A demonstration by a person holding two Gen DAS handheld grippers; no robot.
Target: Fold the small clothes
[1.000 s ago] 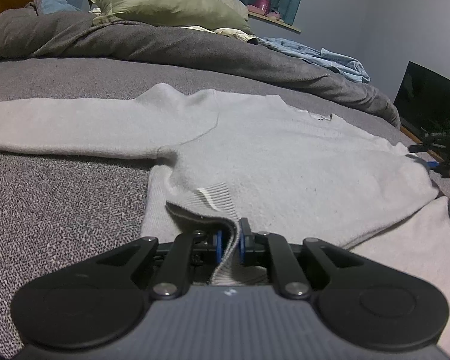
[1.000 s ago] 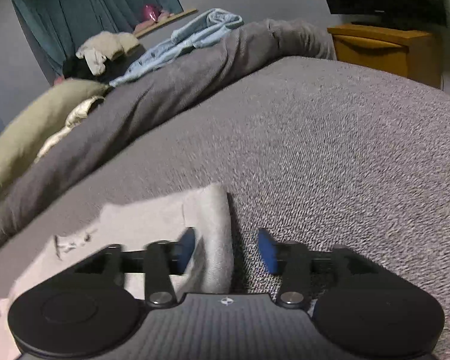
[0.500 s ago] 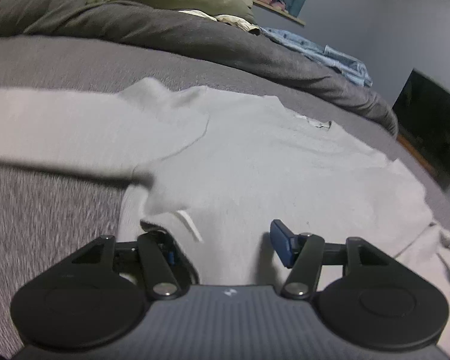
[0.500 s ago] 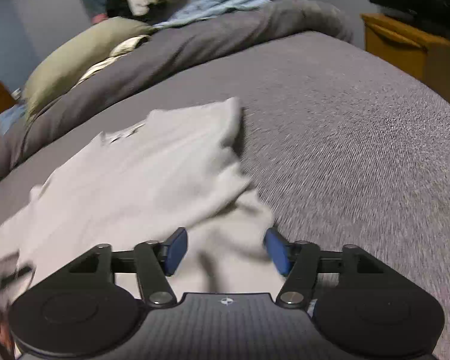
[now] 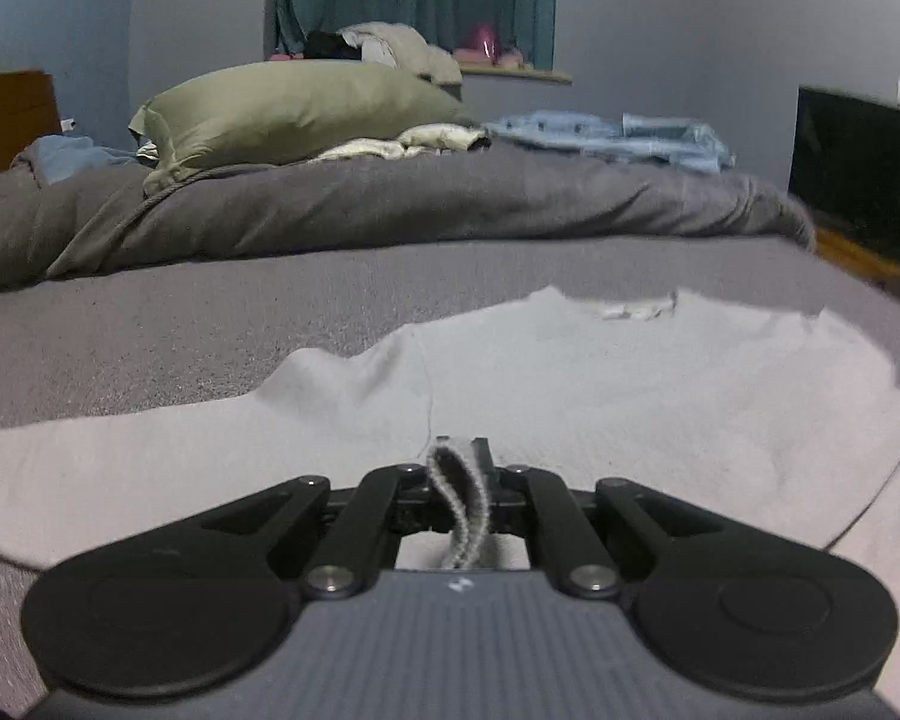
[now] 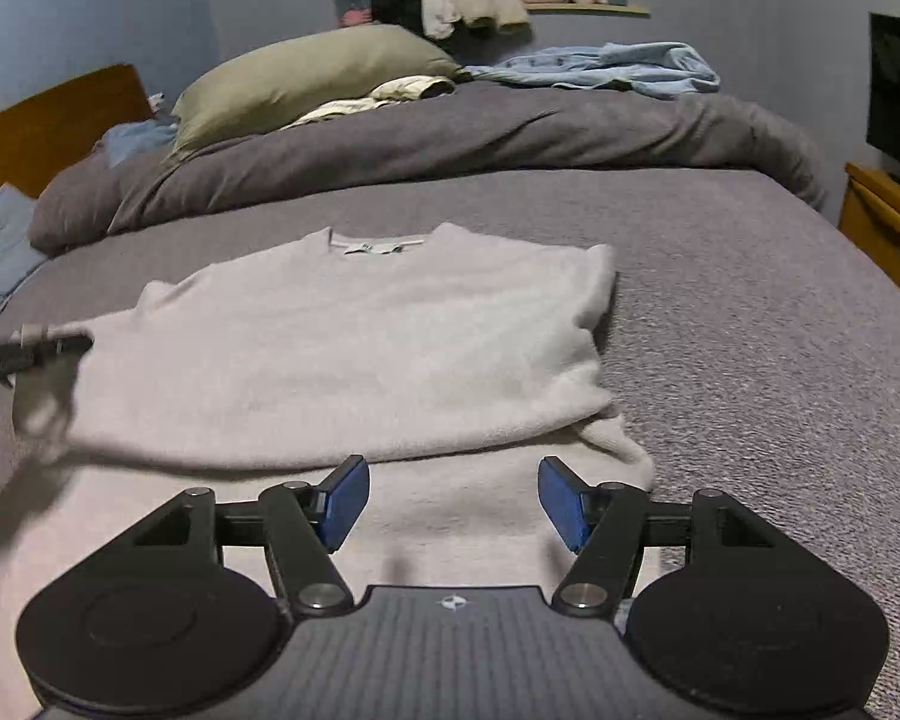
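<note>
The left gripper (image 5: 459, 468) has its jaws clamped on a ribbed strip of the sweater's (image 6: 342, 354) edge — the knit loops up between the fingers and hangs down behind them. In the right wrist view that gripper (image 6: 27, 351) shows at the sweater's left side, holding the cloth raised off the bed (image 6: 750, 312). The pale sweater lies across the middle of the grey bed, collar toward the rumpled blanket (image 6: 450, 138) at the far edge. The right gripper (image 6: 453, 501) hovers over the sweater's near part — jaws wide apart, holding nothing.
</note>
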